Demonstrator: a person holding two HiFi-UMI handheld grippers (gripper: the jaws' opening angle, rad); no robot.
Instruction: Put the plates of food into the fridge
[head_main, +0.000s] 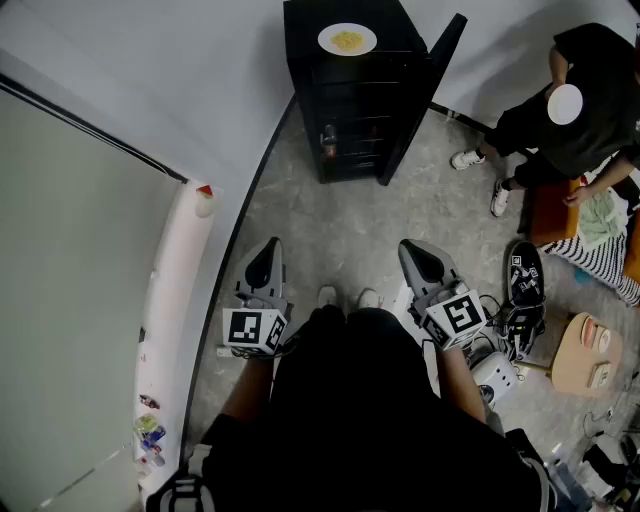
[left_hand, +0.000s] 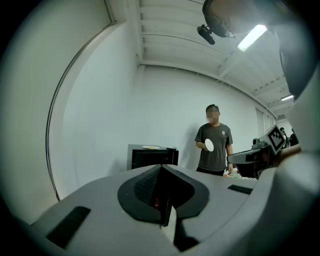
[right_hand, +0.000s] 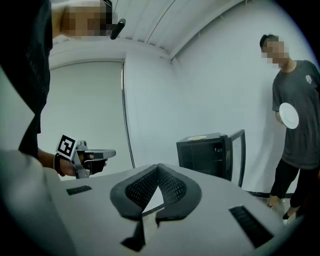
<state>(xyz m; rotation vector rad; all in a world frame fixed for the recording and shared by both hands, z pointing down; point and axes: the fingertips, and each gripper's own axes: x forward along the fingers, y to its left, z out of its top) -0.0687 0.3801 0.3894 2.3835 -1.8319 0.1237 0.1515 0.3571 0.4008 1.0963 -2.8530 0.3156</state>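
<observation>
A black mini fridge (head_main: 360, 100) stands ahead on the floor with its door (head_main: 420, 100) swung open to the right. A white plate of yellow food (head_main: 347, 39) rests on its top, also seen as the plate (left_hand: 150, 147) and the plate (right_hand: 196, 138). My left gripper (head_main: 267, 247) and right gripper (head_main: 410, 248) are held low in front of me, well short of the fridge. Both are shut with nothing between the jaws. A person (head_main: 570, 110) stands right of the fridge holding a small white plate (head_main: 565, 103).
A curved white backdrop wall (head_main: 120, 120) runs along the left, with a white roll (head_main: 180, 290) at its foot. Shoes (head_main: 525, 275), a wooden board (head_main: 590, 355), cables and clothes clutter the floor at the right. My own feet (head_main: 345, 297) stand between the grippers.
</observation>
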